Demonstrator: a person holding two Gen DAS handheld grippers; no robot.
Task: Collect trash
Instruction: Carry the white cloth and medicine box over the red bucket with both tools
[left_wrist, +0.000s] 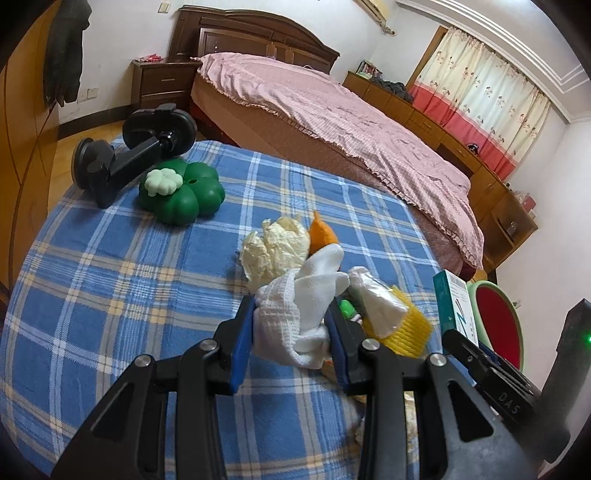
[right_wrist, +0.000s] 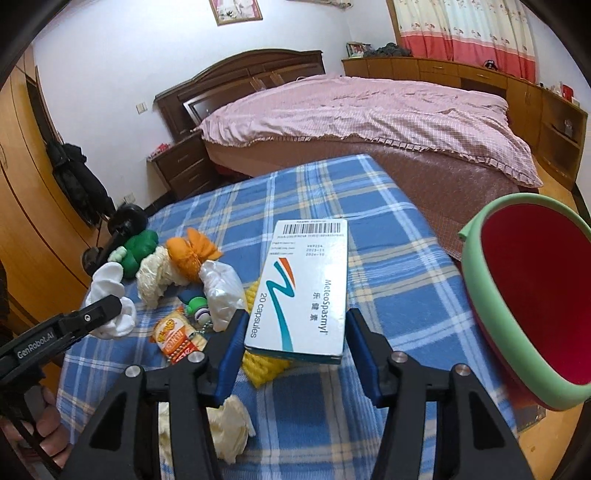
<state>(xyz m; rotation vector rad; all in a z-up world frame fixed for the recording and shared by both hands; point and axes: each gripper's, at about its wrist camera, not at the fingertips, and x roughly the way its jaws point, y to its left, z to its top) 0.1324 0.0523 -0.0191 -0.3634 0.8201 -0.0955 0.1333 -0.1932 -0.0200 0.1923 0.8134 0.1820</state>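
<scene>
At the lower centre of each view, the left gripper (left_wrist: 291, 332) is clamped on a white tissue (left_wrist: 303, 317); the right gripper (right_wrist: 295, 350) pinches a medicine box (right_wrist: 306, 291) by its edges, so it may slip before reaching the red bin (right_wrist: 532, 295) at the right.

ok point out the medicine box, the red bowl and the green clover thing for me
medicine box (right_wrist: 306, 291), right wrist view, middle of its printed top face
red bowl (right_wrist: 476, 266), right wrist view, green rim
green clover thing (left_wrist: 188, 199), left wrist view, front lobe

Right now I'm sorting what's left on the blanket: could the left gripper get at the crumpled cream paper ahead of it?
Probably not yet. The left gripper is shut on a white cloth, so its jaws are full. The crumpled cream paper lies just beyond with nothing between; it would need emptying first.
</scene>
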